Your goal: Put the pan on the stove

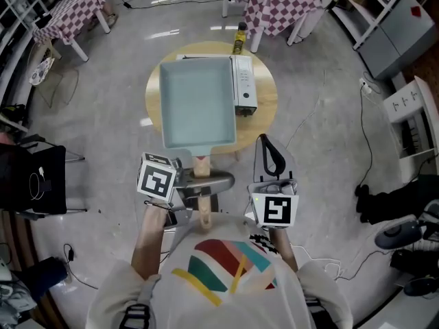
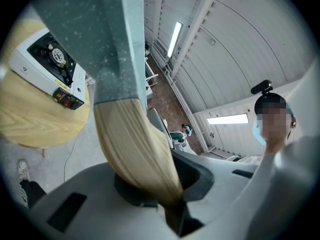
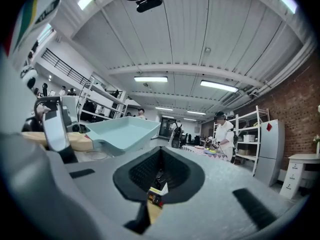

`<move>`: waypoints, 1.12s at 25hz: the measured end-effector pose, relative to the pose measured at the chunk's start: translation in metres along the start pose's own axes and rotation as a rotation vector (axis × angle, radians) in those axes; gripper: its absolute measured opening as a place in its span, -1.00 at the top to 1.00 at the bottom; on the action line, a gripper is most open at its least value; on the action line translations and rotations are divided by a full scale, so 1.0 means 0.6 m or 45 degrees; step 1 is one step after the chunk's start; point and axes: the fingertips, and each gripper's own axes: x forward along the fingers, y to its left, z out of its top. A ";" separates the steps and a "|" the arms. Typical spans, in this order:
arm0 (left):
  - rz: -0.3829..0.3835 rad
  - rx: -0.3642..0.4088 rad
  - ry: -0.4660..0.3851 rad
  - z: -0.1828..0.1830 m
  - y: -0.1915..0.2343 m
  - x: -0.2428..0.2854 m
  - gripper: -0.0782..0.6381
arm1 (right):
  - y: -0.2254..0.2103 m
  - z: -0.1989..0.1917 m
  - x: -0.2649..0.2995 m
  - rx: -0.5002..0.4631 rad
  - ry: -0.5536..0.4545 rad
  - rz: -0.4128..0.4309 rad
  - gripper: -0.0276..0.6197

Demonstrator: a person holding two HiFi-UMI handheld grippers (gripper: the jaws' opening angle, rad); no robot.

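While clamped narrow between the left gripper (image 1: pixel 200 184) fingers, gripped by its pale wooden handle (image 2: pixel 131 144) and nothing else. Straight ahead of those fingers, a teal rectangular pan (image 1: pixel 197 101), carried over the round wooden table (image 1: pixel 266 112), underside bare, not yet down on the burner. Just right of the pan's far end, a white portable stove (image 1: pixel 243 84). Right of the handle, the right gripper (image 1: pixel 271 157), fingers pressed together on nothing, level with the table's near edge.
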 end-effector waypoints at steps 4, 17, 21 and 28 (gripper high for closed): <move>-0.021 0.000 0.016 0.095 0.033 -0.019 0.65 | -0.016 0.021 0.113 -0.033 -0.009 0.005 0.92; -0.112 -0.008 0.095 0.357 0.140 -0.075 0.65 | -0.065 0.051 0.408 -0.048 0.059 -0.068 0.92; -0.140 -0.050 0.080 0.385 0.166 -0.071 0.65 | -0.080 0.031 0.445 -0.042 0.110 -0.073 0.92; -0.123 -0.078 0.068 0.409 0.192 -0.064 0.65 | -0.096 0.021 0.493 -0.035 0.097 -0.041 0.92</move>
